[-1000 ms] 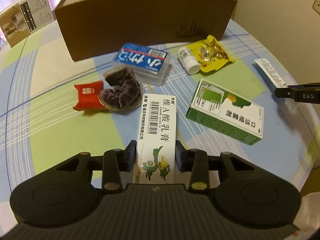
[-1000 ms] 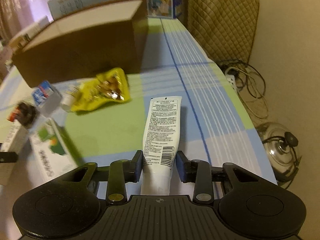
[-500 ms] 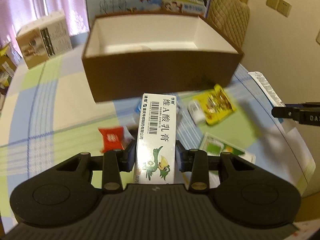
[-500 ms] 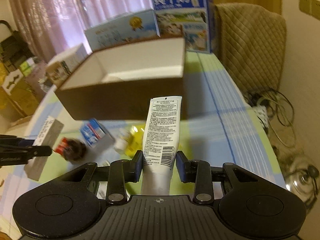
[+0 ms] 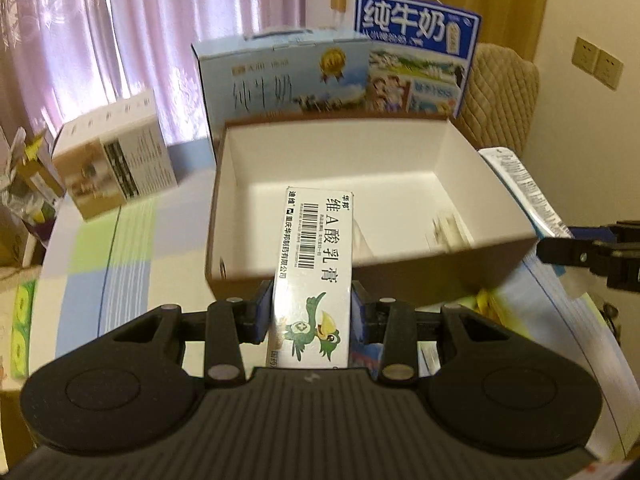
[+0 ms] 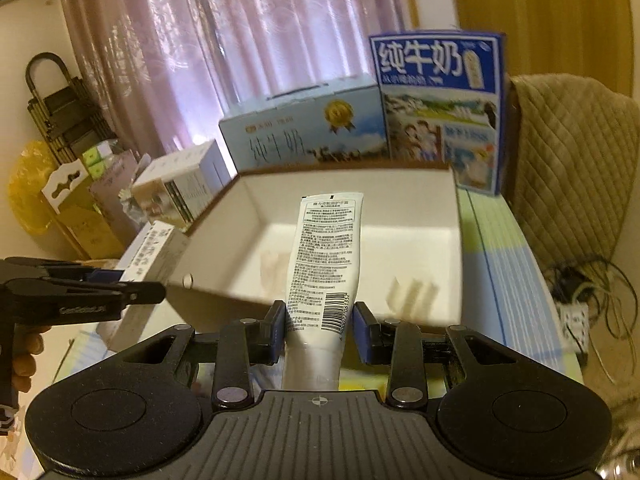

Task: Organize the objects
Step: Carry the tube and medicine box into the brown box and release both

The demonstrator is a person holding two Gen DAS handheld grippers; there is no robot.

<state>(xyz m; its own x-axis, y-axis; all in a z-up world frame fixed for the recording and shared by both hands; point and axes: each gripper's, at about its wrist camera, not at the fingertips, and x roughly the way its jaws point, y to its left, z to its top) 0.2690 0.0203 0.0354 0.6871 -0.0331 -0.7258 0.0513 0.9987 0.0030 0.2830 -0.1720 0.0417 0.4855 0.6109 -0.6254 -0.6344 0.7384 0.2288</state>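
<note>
The left gripper (image 5: 311,312) is seen closed on a white ointment carton (image 5: 316,276) printed with a barcode and a green bird; both blue pads are pressed against the carton's long sides. The carton is held lengthwise along the fingers, its far end projecting over the near wall of an open brown cardboard box (image 5: 372,264) with a white interior. The right gripper (image 6: 319,330) is closed on a white cream tube (image 6: 326,264), gripped near its shoulder at the barcode, the crimped end pointing forward over the same box (image 6: 224,292). In the left wrist view the tube (image 5: 520,192) and the right gripper's fingers (image 5: 576,250) are recorded at the right, just beyond the box's right wall. In the right wrist view the left gripper's fingers (image 6: 80,294) and the carton (image 6: 154,252) are recorded at the left, beside the box's left corner. A small pale item (image 5: 448,232) is noted inside the box near its right wall; its identity cannot be told. Behind the box stand a light blue milk carton case (image 5: 284,76) and a darker blue milk case (image 5: 416,56). A white product box (image 5: 116,160) lies to the left on the checked tablecloth (image 5: 132,240). Pink curtains (image 6: 224,40) and a quilted chair back (image 6: 576,160) are recorded beyond.
</note>
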